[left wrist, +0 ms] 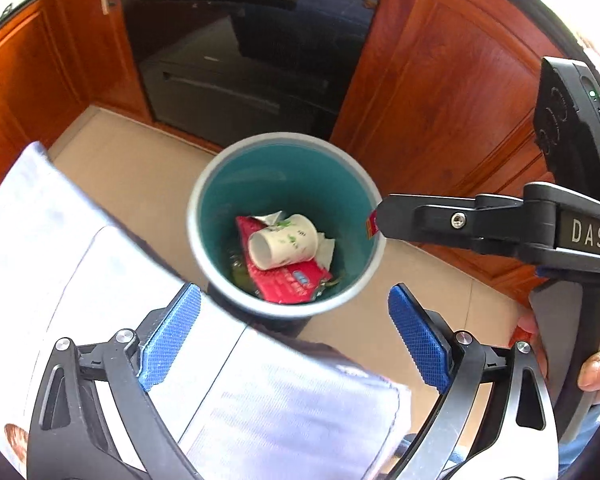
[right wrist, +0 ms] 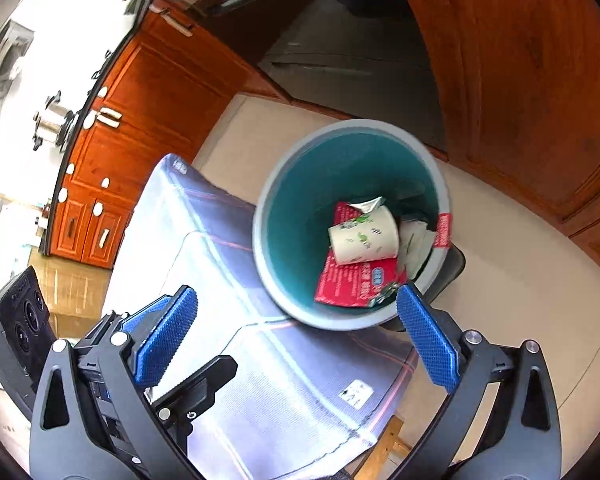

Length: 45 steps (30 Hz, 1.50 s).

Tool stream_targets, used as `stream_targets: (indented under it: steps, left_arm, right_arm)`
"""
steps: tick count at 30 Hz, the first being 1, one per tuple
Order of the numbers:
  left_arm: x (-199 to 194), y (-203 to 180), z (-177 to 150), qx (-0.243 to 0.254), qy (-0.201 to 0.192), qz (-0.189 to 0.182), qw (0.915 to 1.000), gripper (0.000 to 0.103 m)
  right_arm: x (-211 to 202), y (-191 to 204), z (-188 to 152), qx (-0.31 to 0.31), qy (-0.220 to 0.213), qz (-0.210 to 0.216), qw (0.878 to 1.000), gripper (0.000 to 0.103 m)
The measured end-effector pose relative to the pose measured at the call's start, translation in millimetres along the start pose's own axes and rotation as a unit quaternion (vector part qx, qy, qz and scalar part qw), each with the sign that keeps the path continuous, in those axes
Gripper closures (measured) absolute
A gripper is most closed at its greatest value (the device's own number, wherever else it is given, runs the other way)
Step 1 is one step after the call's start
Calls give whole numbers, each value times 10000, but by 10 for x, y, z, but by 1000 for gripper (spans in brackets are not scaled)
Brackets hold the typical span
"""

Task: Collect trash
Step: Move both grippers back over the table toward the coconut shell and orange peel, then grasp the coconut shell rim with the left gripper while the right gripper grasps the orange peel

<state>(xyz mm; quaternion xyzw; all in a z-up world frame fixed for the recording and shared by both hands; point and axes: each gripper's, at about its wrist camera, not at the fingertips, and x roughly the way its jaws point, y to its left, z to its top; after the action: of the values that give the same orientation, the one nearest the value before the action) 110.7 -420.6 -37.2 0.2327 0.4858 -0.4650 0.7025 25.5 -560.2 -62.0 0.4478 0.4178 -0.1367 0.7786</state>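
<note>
A round bin [left wrist: 204, 216] with a grey rim and teal inside stands on the floor beside the table; it also shows in the right wrist view [right wrist: 284, 216]. In it lie a white paper cup [left wrist: 282, 242] [right wrist: 364, 236], a red wrapper [left wrist: 284, 282] [right wrist: 342, 280] and crumpled white paper [left wrist: 326, 250]. A small red scrap [left wrist: 370, 224] [right wrist: 443, 230] is in the air at the bin's rim, just off the right gripper's tip. My left gripper [left wrist: 294, 338] is open and empty above the bin. My right gripper [right wrist: 298, 338] is open over the bin.
A pale plaid tablecloth [left wrist: 260, 396] [right wrist: 268, 380] covers the table edge below both grippers. Orange wooden cabinets [left wrist: 452, 92] [right wrist: 520, 80] and a dark oven front [left wrist: 244, 64] stand behind the bin. Beige floor tiles [left wrist: 140, 184] surround it.
</note>
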Motion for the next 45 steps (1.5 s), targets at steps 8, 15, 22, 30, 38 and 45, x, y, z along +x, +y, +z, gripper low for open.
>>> stream_targets:
  steps: [8,15,22,30,38,45]
  left_arm:
    - [-388,367,-474,-298,-182,136,9993,5]
    - [-801,922,-968,-728,-299,397,9961,5]
    - [-1219,1689,-1590,-1264,-361,865,9875,4]
    - [-1379,2390,-2177,-1980,-342,1042,9741,4]
    - [-1317,2724,-2369,-2180,-339,1104,9691,4]
    - [-1227,2839,-2436,-2173,-302,1102,9694,4]
  right_arm:
    - [-11,586,-319,-516,203,35,9985,6]
    - [268,1221,-647,-1083,620,42,9922,6]
    - [634,1827,-993,-1987,797,-51,9768,6]
    - [1146,2309,-1326,-2511,1208,-282,9600,6]
    - [1636,2533,-1374,-2365,1513,-458,9587,12]
    - [1862,2618,-1380,-2394,1485,-599,9576,48]
